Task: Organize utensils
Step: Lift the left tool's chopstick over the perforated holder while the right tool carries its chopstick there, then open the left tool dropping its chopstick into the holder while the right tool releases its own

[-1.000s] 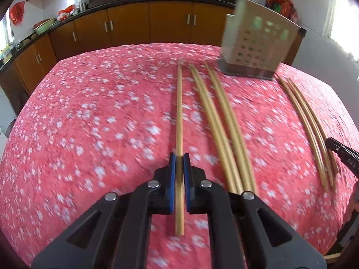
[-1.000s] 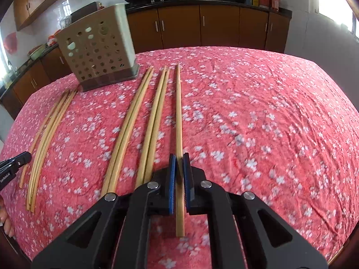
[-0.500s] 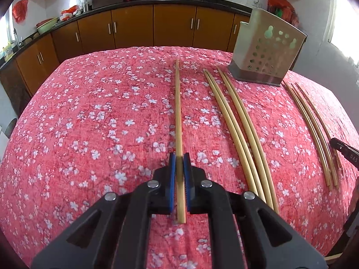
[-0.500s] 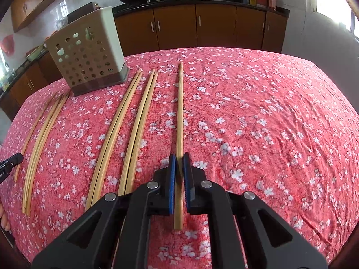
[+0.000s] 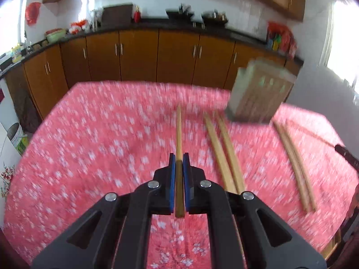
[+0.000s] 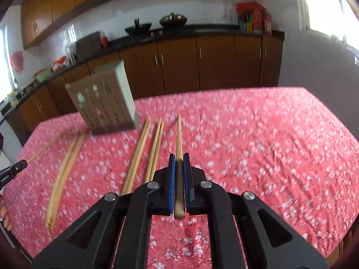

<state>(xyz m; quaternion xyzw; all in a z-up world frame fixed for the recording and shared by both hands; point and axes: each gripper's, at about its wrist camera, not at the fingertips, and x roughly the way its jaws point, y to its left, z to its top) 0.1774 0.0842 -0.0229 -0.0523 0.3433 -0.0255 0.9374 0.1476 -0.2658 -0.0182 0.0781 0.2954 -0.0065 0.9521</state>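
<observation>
— Wooden stick, is that what the left gripper (image 5: 178, 159) is holding?

— Yes. Its blue pads (image 5: 171, 174) are squeezing tight on one chopstick (image 5: 178, 132). The stick is poking out ahead, over the pink flowery cloth (image 5: 89, 148).

— And the right gripper (image 6: 178, 159)?

— It is doing the same thing. It is pinching its own chopstick (image 6: 178, 134) between its blue pads, and the thin end is pointing away, toward the brown cupboards (image 6: 179, 65).

— Where are the other sticks lying?

— They are resting flat on the cloth in pairs. The right view is showing two pairs (image 6: 145, 152) just beside the held stick and one more pair (image 6: 65, 172) farther left.

— And the box with holes?

— The holder (image 6: 105, 103) is standing on the cloth at the far ends of the pairs. Everything is looking blurry, so I cannot tell if anything is inside.
</observation>
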